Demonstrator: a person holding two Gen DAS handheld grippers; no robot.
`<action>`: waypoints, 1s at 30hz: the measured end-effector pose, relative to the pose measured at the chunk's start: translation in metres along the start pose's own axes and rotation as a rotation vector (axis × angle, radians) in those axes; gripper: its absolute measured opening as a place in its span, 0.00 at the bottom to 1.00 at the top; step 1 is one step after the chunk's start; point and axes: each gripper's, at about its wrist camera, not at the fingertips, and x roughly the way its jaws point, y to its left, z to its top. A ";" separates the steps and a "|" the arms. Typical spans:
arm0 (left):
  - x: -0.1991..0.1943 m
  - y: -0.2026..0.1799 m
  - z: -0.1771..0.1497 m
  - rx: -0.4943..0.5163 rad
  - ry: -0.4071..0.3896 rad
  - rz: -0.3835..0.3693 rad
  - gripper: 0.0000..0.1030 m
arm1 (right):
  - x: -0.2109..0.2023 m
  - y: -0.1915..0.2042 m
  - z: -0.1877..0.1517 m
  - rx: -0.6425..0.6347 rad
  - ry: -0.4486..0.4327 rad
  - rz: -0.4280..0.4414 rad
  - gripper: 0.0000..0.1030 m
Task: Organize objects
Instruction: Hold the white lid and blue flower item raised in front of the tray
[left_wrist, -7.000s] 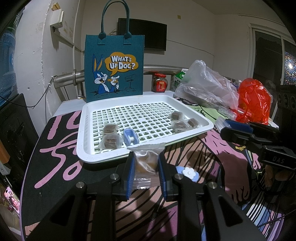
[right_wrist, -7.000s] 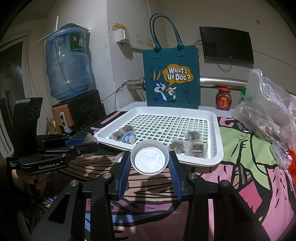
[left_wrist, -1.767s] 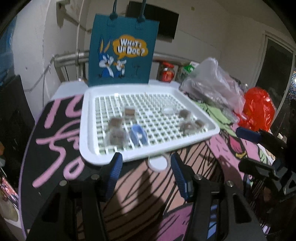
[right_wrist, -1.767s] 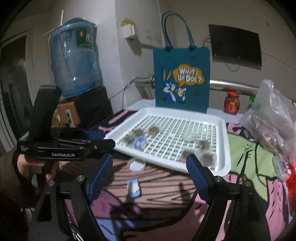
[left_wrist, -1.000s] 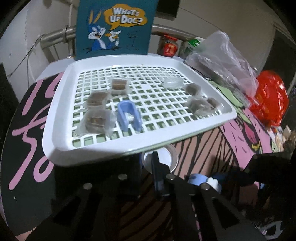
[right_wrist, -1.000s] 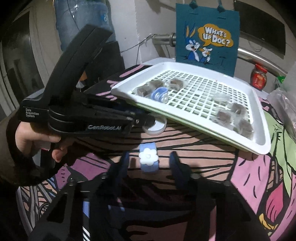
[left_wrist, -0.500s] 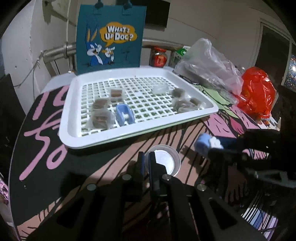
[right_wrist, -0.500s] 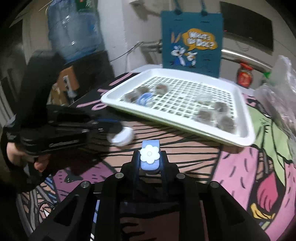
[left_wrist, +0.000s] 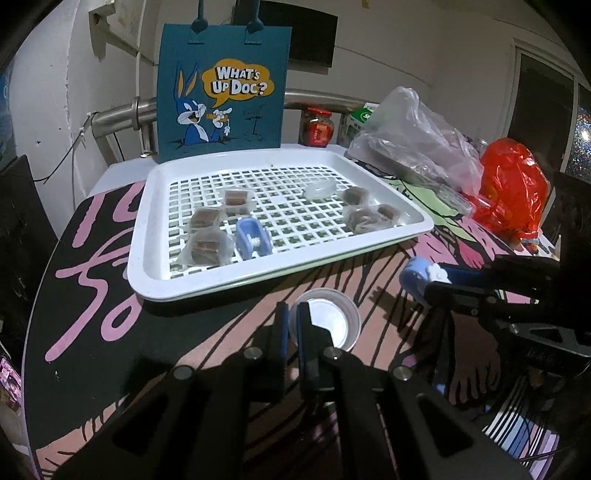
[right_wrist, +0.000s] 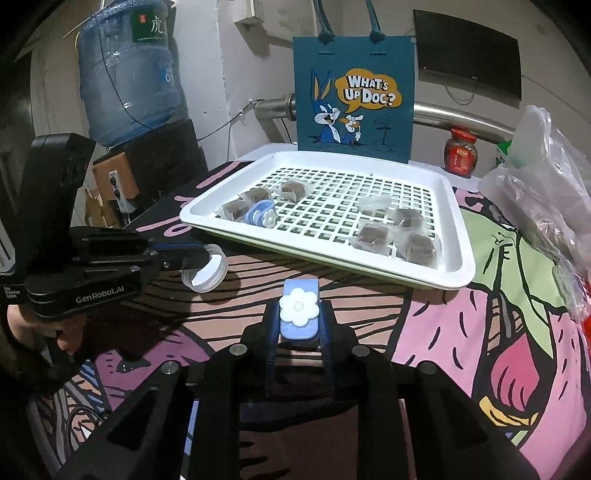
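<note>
Left wrist: tongs (left_wrist: 291, 326) newly pinching cup (left_wrist: 327, 324)

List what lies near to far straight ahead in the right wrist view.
Right tool gripping the blue flower clip → white tray → teal cartoon bag.

A white lattice tray (left_wrist: 155, 206) holds brown sweets (left_wrist: 205, 247) in clear wrappers and a pale blue clip (left_wrist: 253, 236). Behind stands a teal bag (left_wrist: 221, 88) printed with a blue-and-white rabbit and a yellow speech bubble. The tablecloth (left_wrist: 110, 317) is black, pink and green cartoon print. A red bag (left_wrist: 511, 188) lies right.
</note>
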 end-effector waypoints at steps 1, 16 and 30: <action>-0.001 0.000 0.000 0.001 -0.005 0.001 0.04 | -0.001 0.000 0.000 0.001 -0.005 0.002 0.19; -0.005 -0.002 -0.001 0.007 -0.030 0.009 0.04 | -0.014 -0.003 -0.001 0.015 -0.073 0.013 0.19; -0.005 -0.002 -0.001 0.006 -0.029 0.007 0.04 | -0.016 -0.005 -0.001 0.027 -0.079 0.019 0.19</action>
